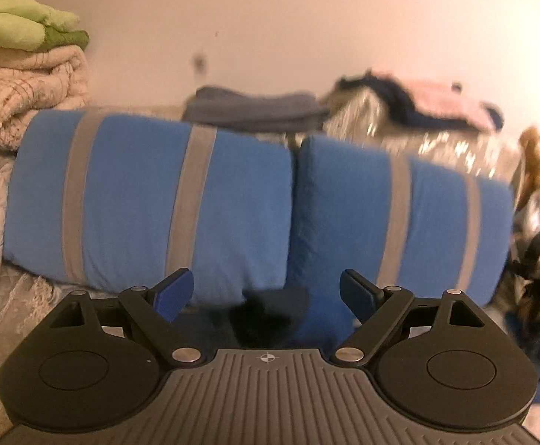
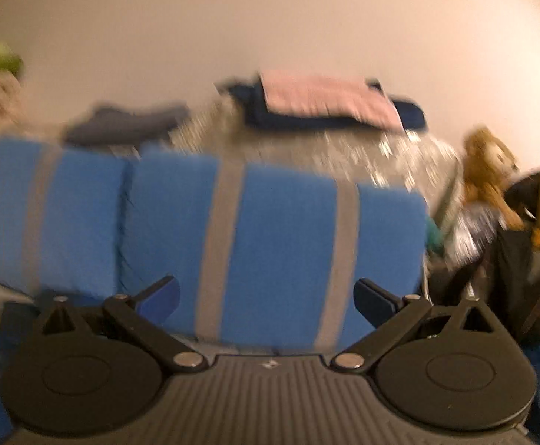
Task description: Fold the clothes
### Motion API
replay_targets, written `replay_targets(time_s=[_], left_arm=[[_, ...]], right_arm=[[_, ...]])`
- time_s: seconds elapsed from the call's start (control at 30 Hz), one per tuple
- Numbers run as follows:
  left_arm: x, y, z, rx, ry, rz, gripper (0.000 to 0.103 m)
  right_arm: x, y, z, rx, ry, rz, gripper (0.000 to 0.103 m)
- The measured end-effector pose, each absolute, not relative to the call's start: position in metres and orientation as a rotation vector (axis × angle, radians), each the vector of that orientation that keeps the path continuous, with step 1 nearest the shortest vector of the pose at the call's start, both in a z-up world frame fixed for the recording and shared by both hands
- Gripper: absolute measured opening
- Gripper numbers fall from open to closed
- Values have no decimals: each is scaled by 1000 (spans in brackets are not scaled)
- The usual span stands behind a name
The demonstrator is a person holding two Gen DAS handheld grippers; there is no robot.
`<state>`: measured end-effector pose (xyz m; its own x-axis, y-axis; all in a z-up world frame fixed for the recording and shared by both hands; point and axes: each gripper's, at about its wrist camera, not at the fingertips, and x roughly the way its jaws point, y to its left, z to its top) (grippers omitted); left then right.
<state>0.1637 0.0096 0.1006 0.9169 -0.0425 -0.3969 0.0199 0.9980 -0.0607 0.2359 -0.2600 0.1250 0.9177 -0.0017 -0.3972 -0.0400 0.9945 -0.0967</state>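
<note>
A: Left wrist view has the left tongs spread wide with nothing between them, aimed at 2 blue pillows with grey stripes. Where are the clothes?

B: Behind the pillows, well back by the wall. A grey garment lies flat and folded-looking, and beside it a pink piece lies on a dark navy one on a shiny cover. Something dark lies just below the left tongs too, but I can't tell what it is.

A: And the right wrist view?

B: Blurred. The right tongs also stand apart, empty, facing the right-hand pillow. The pink piece shows on its navy one there, looking laid flat.

A: So folded already, or waiting?

B: Could be either: a finished stack, or pieces laid out to be worked. I can't settle it.

A: How would they handle?

B: Soft, light and limp, I'd judge; they'll sag and slide rather than hold shape. Best pinched at a hem or corner, 1 edge per tong, catching a single layer so the piece below doesn't lift with it.
</note>
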Motion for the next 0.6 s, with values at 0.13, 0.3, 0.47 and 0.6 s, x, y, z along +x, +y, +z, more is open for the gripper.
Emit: replay_targets(time_s=[0.13, 0.3, 0.47, 0.6], left_arm=[[179, -4, 70, -9, 463, -51, 87], [195, -28, 36, 60, 496, -111, 86], [204, -59, 10, 174, 466, -227, 87], [216, -85, -3, 277, 427, -296, 85]], right_arm=[[238, -226, 70, -58, 440, -1, 103], [234, -228, 12, 52, 472, -20, 103], [238, -239, 11, 67, 474, -84, 103], [241, -257, 8, 126, 498, -167, 103]])
